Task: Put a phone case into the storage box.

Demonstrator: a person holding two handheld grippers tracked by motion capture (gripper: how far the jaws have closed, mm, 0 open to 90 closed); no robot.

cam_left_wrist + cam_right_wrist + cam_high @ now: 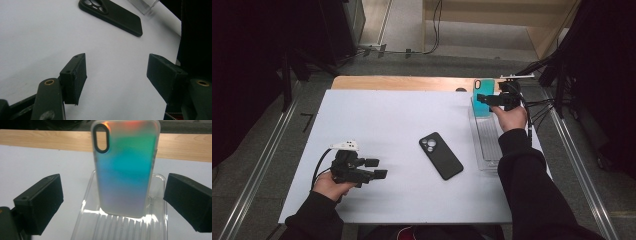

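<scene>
left gripper (379,168) held low over white tabletop (377,120) near front left, fingers (75,77) spread, nothing between. right gripper (112,202) held at far right, fingers (40,202) spread either side of iridescent teal phone case (126,170), untouched, propped in clear ribbed plastic tray (487,145). black phone case (440,155) seen flat mid-tabletop.

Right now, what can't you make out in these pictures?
- Teal phone case, high view: its near end is hidden behind the right gripper.
- Clear tray, right gripper view: its near end is cut off by the bottom edge.
- Black phone, left gripper view: its top is cut off by the upper edge.
- Left gripper, high view: partly covered by the hand holding it.
</scene>
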